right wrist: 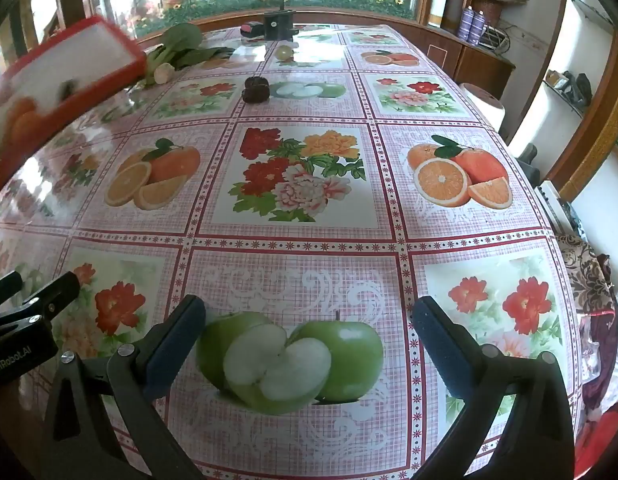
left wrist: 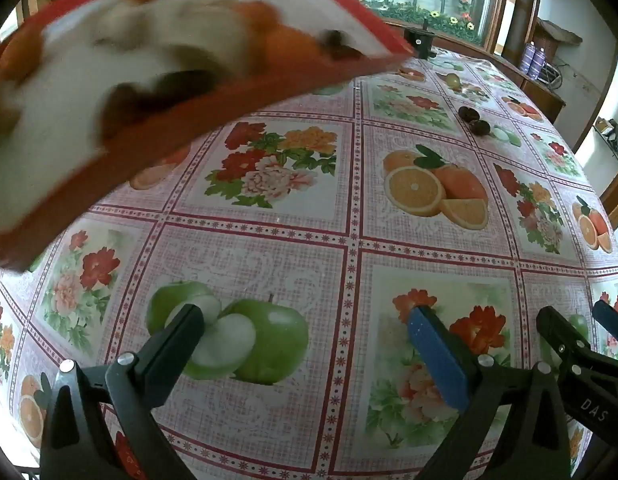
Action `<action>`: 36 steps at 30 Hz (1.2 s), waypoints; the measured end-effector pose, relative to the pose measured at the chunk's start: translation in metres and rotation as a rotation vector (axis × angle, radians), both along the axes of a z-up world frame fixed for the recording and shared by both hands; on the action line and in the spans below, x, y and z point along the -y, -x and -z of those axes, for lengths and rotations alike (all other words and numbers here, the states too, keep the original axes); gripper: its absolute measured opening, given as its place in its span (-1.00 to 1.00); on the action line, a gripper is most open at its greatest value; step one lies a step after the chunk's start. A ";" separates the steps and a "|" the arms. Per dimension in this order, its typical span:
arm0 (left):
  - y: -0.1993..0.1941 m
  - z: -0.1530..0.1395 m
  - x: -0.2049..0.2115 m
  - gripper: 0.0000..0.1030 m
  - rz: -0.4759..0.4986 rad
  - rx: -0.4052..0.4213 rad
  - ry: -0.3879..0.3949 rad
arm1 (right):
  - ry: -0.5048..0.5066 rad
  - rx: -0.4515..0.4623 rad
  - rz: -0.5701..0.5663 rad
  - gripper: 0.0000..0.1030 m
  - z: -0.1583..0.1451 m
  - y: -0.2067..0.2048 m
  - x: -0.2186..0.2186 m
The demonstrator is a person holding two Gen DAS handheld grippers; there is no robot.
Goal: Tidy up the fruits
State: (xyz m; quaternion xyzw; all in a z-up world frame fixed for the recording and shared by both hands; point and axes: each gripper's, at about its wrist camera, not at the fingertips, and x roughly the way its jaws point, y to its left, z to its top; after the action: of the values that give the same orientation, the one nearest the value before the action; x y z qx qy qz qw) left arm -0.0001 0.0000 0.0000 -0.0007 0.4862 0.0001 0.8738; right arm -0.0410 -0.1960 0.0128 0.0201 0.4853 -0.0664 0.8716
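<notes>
From the left wrist we see our left gripper (left wrist: pixel 305 344) spread wide and empty above the printed tablecloth (left wrist: pixel 349 240). A red-rimmed tray (left wrist: pixel 181 120) of orange fruits (left wrist: pixel 285 46) and darker ones, all blurred, hangs tilted at upper left, well apart from the fingers. We judge it stiff but easily spilled, best taken by its rim.

From the right wrist, our right gripper (right wrist: pixel 309 336) is likewise released, holding nothing. Two dark fruits (right wrist: pixel 255 89) lie far ahead on the table, a small green one (right wrist: pixel 284 52) and leafy greens (right wrist: pixel 181 46) beyond. They look light, roundish, likely to roll; we would pinch across their middles.
</notes>
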 end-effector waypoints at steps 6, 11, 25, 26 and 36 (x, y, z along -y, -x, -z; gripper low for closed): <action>0.000 0.000 0.000 1.00 0.000 -0.002 0.000 | -0.002 0.000 0.000 1.00 0.000 0.000 0.000; 0.000 0.000 0.000 1.00 0.000 -0.002 0.000 | -0.003 -0.001 0.000 1.00 0.000 0.000 0.000; -0.001 -0.001 0.001 1.00 0.001 -0.001 0.001 | -0.004 -0.003 0.000 1.00 0.000 0.000 0.000; -0.001 -0.001 0.001 1.00 0.001 -0.001 0.001 | -0.004 -0.003 0.000 1.00 0.000 0.000 0.000; -0.001 -0.001 0.000 1.00 0.000 -0.002 0.002 | -0.006 -0.003 0.000 1.00 0.001 -0.001 0.001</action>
State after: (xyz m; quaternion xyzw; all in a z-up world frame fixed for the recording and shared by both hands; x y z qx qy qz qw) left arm 0.0008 -0.0003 0.0007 -0.0014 0.4871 -0.0004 0.8734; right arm -0.0402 -0.1974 0.0118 0.0225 0.4869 -0.0649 0.8708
